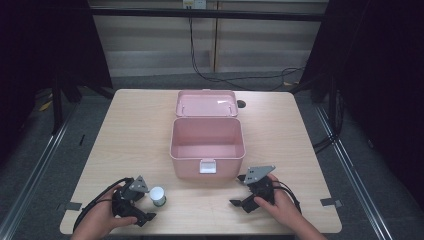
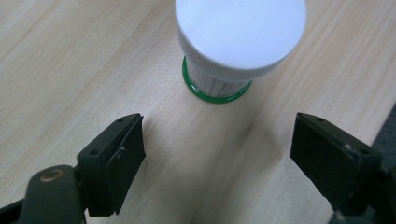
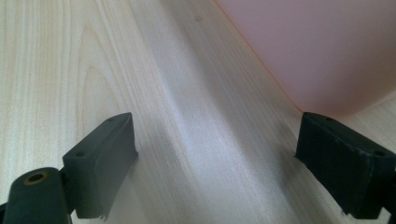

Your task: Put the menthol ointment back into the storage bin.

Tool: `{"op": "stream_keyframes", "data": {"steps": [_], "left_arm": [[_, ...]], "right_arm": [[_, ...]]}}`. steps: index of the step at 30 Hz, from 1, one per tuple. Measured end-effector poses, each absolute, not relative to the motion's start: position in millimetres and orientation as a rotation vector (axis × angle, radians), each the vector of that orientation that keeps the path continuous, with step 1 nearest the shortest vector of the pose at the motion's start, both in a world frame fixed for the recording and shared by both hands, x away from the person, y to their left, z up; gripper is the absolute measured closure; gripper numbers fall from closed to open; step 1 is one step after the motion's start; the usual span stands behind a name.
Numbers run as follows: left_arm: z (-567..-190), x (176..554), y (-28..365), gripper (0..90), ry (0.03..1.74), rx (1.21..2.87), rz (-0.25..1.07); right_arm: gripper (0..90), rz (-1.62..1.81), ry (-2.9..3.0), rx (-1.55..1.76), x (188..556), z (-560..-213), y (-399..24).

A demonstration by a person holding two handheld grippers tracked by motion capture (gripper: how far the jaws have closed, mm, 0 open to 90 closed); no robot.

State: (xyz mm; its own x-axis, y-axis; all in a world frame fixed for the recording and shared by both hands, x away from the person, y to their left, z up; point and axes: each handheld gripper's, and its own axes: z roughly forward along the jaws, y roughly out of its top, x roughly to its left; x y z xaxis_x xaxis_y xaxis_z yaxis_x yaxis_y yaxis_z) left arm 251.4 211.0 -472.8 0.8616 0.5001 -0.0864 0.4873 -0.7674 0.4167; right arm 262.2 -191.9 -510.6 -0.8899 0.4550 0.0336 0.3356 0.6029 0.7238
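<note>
White-capped jar (image 1: pixel 158 196) stands just ahead of the left tool (image 1: pixel 145 202); both tools' jaws are spread, pinching nothing.

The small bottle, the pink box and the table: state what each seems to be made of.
Small bottle: likely plastic, with a matte white ribbed cap and a green base ring. Pink box: apparently moulded plastic, smooth with a soft sheen. Table: pale wood grain, perhaps laminate.

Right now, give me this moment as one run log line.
left gripper: jaws open, short of bottle | right gripper: jaws open, empty, beside box | box: lid open | bottle: upright on table
</note>
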Motion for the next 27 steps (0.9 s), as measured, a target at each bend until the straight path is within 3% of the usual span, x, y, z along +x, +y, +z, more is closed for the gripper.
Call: {"op": "stream_keyframes", "data": {"steps": [11,27], "left_arm": [[-452,264,187,21.6,0.709,2.746,-0.025],[-442,284,166,28.9,0.819,2.79,-0.097]], "right_arm": [[11.3,1.157,2.67,0.666,262,-511,-192],[11.2,1.156,2.667,0.67,262,-511,-191]]}}
